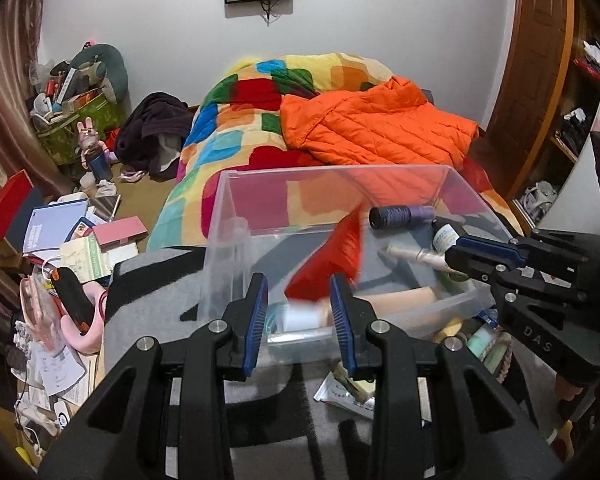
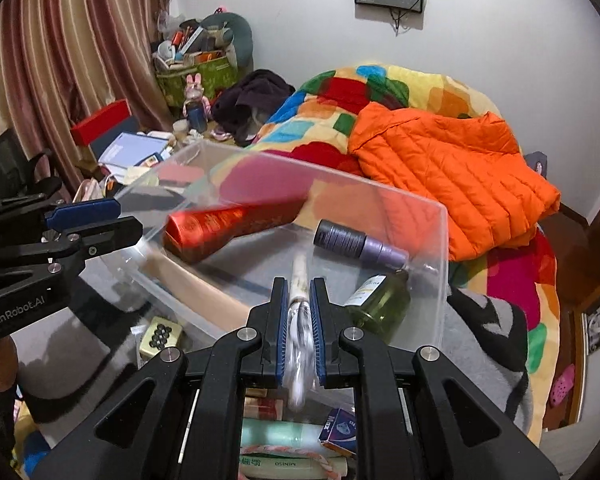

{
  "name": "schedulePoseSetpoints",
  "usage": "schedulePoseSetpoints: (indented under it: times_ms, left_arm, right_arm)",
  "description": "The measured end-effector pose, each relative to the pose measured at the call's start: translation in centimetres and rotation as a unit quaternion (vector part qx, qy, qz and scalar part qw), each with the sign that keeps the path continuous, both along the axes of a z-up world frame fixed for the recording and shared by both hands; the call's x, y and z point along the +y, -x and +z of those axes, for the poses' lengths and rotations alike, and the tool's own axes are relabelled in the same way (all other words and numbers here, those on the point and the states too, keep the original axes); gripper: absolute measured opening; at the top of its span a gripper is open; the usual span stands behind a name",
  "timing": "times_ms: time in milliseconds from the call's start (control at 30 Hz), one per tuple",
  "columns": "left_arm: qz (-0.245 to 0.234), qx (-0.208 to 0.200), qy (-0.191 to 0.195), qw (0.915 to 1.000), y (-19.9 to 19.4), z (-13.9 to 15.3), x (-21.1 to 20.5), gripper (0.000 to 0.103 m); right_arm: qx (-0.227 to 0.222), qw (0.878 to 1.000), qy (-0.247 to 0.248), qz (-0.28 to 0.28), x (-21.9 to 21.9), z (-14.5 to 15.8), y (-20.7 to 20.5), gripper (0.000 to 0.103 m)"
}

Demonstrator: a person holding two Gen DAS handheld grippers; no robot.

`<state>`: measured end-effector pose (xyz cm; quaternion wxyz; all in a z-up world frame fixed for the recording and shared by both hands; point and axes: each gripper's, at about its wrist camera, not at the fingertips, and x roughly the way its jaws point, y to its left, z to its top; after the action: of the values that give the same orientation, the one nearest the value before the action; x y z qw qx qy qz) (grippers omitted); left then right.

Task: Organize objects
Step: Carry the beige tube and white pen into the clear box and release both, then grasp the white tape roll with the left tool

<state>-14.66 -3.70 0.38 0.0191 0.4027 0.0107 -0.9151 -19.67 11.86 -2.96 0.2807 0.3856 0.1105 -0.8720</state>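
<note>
A clear plastic bin (image 1: 236, 216) (image 2: 440, 240) stands on the grey blanket. In it lie a red bottle (image 1: 332, 256) (image 2: 220, 228), a purple-black bottle (image 1: 400, 216) (image 2: 356, 244), a green glass bottle (image 2: 380, 304) (image 1: 446, 236) and a beige tube (image 1: 404, 296). My left gripper (image 1: 300, 312) is open at the bin's near wall, with the blurred red bottle beyond its fingers. My right gripper (image 2: 299, 320) is shut on a slim cream and silver tube (image 2: 299, 280) over the bin's rim; it shows at the right of the left wrist view (image 1: 476, 256).
The bed carries a patchwork quilt (image 1: 236, 128) and an orange puffer jacket (image 1: 380, 124) (image 2: 452, 168). Small packets and tubes (image 1: 352, 392) (image 2: 288, 436) lie on the blanket in front of the bin. Books and boxes (image 1: 60, 232) crowd the floor at the left.
</note>
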Motion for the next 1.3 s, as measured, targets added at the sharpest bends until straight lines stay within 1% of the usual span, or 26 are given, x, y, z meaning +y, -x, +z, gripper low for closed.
schedulePoseSetpoints:
  times_ms: [167, 367, 500, 567, 633, 667, 733, 833, 933, 1067, 1300]
  left_arm:
    - [-0.01, -0.001, -0.019, 0.9998, -0.6, 0.1, 0.0, 0.032]
    - [-0.024, 0.014, -0.012, 0.9995, -2.3, 1.1, 0.6, 0.034]
    - [-0.034, 0.023, -0.008, 0.9991, -3.9, 1.5, 1.2, 0.049]
    - [-0.038, 0.026, -0.007, 0.9989, -4.4, 1.5, 1.4, 0.054]
    - [-0.042, 0.025, -0.003, 0.9988, -5.1, 1.2, 1.8, 0.059]
    - [-0.045, 0.024, 0.0, 0.9987, -5.4, 1.1, 2.0, 0.061]
    - [-0.054, 0.021, 0.002, 0.9983, -6.0, 0.6, 2.6, 0.066]
    - [-0.07, 0.011, 0.007, 0.9975, -6.6, -0.1, 3.6, 0.068]
    - [-0.089, -0.004, 0.006, 0.996, -6.9, -1.1, 4.9, 0.069]
    - [-0.108, -0.025, 0.003, 0.9938, -6.7, -2.6, 6.4, 0.069]
    - [-0.112, -0.048, -0.004, 0.9925, -5.6, -4.5, 7.6, 0.069]
  right_arm:
    - [-0.001, 1.0, -0.004, 0.005, 0.1, 0.2, -0.4, 0.01]
    - [0.003, 1.0, 0.006, 0.007, 0.8, 1.2, -1.5, 0.011]
    - [0.009, 1.0, 0.013, 0.004, 1.8, 2.0, -2.6, 0.015]
    - [0.017, 1.0, 0.013, -0.001, 2.4, 2.3, -3.4, 0.018]
    - [0.029, 1.0, 0.01, -0.006, 3.0, 2.6, -4.2, 0.027]
    - [0.036, 0.999, 0.008, -0.009, 3.4, 2.8, -4.7, 0.029]
    - [0.047, 0.999, 0.005, -0.015, 4.2, 3.0, -5.4, 0.039]
    - [0.054, 0.998, 0.002, -0.023, 5.5, 2.8, -6.3, 0.045]
    - [0.046, 0.998, 0.001, -0.034, 6.9, 2.2, -6.7, 0.045]
    - [0.015, 0.998, -0.001, -0.053, 8.6, 0.3, -6.2, 0.046]
    - [-0.042, 0.996, 0.001, -0.079, 10.2, -3.3, -4.8, 0.046]
